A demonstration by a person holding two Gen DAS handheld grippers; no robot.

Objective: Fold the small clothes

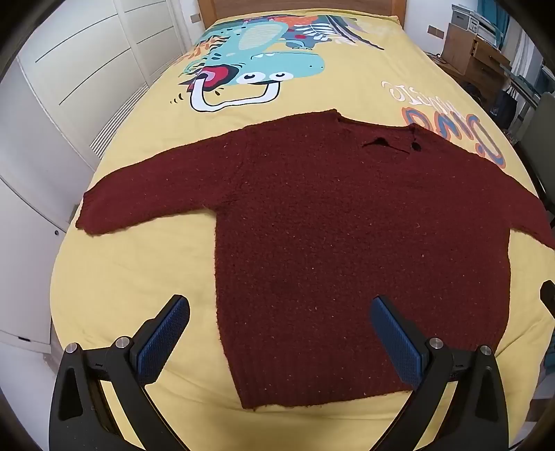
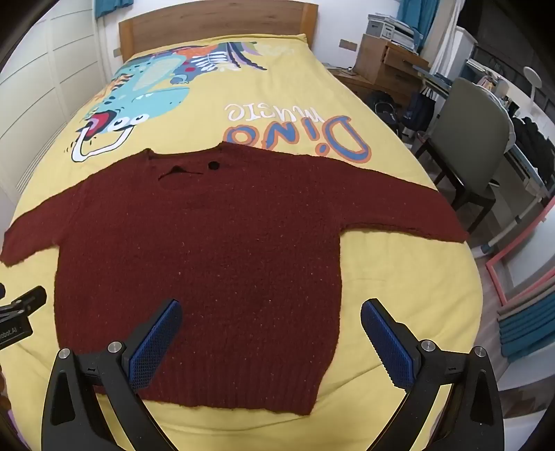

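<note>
A dark red knitted sweater (image 1: 329, 225) lies flat and face up on the yellow bed, sleeves spread to both sides, hem nearest me. It also shows in the right wrist view (image 2: 208, 249). My left gripper (image 1: 279, 322) is open and empty, hovering above the sweater's lower left corner. My right gripper (image 2: 270, 326) is open and empty, hovering above the sweater's lower right part. The left gripper's body shows at the left edge of the right wrist view (image 2: 20, 312).
The yellow bedspread (image 1: 131, 277) has a dinosaur print (image 1: 253, 66) and a wooden headboard (image 2: 215, 20) at the far end. White wardrobe doors (image 1: 69, 86) stand to the left. A grey chair (image 2: 475, 138), desk and clutter stand right of the bed.
</note>
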